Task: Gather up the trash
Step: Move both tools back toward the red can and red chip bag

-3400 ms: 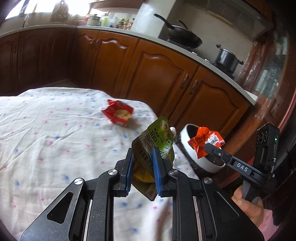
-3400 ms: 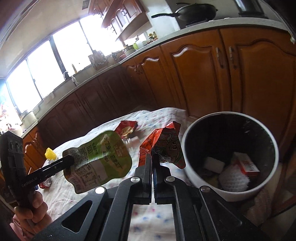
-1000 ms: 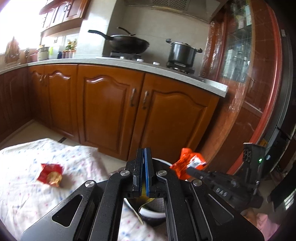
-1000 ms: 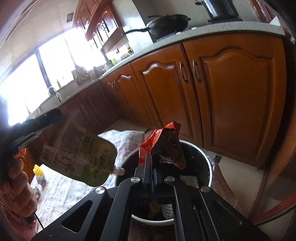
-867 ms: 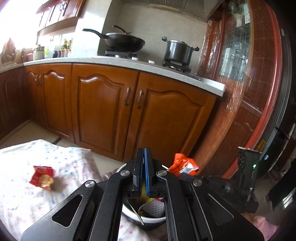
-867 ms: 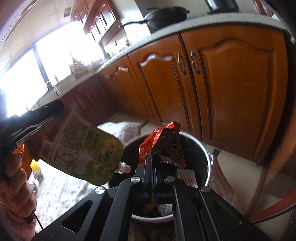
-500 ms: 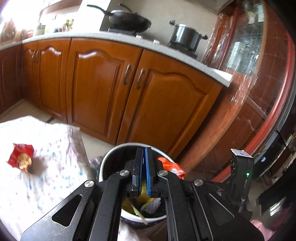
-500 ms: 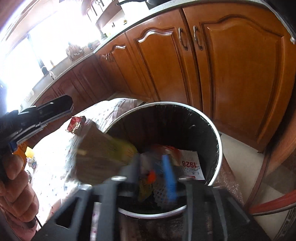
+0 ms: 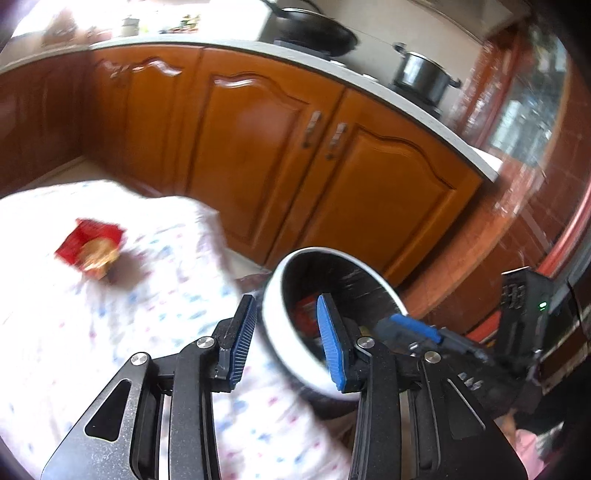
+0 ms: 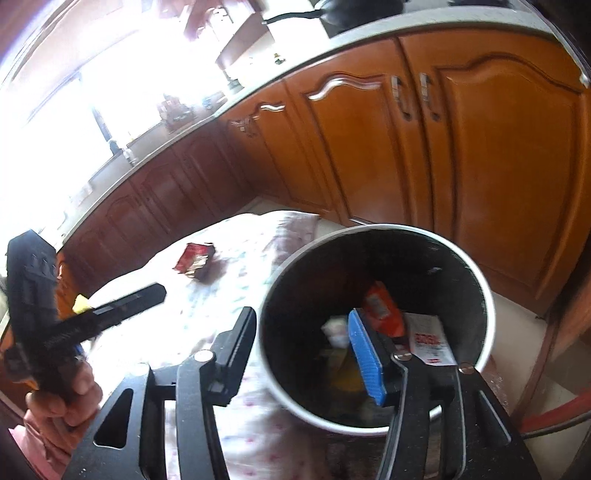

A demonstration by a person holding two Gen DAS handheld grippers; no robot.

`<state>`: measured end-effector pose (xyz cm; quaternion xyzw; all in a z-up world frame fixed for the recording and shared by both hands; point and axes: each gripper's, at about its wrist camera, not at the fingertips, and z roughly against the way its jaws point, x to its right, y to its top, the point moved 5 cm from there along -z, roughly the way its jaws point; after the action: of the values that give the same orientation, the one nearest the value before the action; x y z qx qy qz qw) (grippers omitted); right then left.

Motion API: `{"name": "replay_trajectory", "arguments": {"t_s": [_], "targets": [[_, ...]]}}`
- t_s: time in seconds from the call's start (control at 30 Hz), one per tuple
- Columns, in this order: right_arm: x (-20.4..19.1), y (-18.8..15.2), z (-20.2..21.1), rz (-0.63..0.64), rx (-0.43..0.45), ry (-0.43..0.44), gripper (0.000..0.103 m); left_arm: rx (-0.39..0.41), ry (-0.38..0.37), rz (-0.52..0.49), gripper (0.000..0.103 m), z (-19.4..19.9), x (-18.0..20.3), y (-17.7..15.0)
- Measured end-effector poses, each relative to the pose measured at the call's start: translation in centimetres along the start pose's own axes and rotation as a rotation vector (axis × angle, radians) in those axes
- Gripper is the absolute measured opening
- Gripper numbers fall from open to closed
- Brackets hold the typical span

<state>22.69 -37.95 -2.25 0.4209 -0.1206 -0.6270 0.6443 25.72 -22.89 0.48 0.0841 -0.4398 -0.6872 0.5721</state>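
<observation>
A white-rimmed black trash bin [image 10: 480, 280] stands beside the table. Inside it lie the orange wrapper [image 10: 382, 310], a white printed paper [image 10: 428, 339] and something yellowish [image 10: 343, 373], likely the green pouch. My right gripper [image 10: 303, 350] hovers over the bin's near rim, its jaws opening with nothing gripped. My left gripper [image 9: 286, 339] is also just above the bin [image 9: 332, 254], jaws opening and nothing held. A red snack wrapper [image 9: 90, 251] lies on the flowered tablecloth [image 9: 74, 350]. The right gripper [image 9: 410, 328] shows at the right of the left wrist view.
Wooden kitchen cabinets [image 9: 280, 147] run behind the bin, with a wok [image 9: 314, 33] and a pot [image 9: 421, 74] on the counter. A small yellow-capped item [image 10: 81, 302] sits at the table's far side. A hand [image 10: 62, 398] holds the left gripper [image 10: 147, 293].
Both grippers were shut, the left on the green pouch and the right on the orange wrapper; both have opened and the two items now lie in the bin. Both hands sank toward it.
</observation>
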Motion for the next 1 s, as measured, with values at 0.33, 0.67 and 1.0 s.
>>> {"name": "replay_trajectory", "arguments": {"t_s": [0.33,0.67,1.0], "targets": [[-8.6,-1.4,-1.9,0.094,-0.023,0.106,0.077,0.050,0.139,0.178,0.038,5.6,-8.9,-4.1],[-14.7,-5.9,-6.2,0.110,-0.113,0.185,0.078,0.076,0.318,0.276,0.042,11.9,-17.0,-9.4],[-17.4,-7.4,-8.0,0.131,-0.147,0.202,0.078,0.089,0.489,0.390,0.043,18.0,-24.6,-14.4]]}}
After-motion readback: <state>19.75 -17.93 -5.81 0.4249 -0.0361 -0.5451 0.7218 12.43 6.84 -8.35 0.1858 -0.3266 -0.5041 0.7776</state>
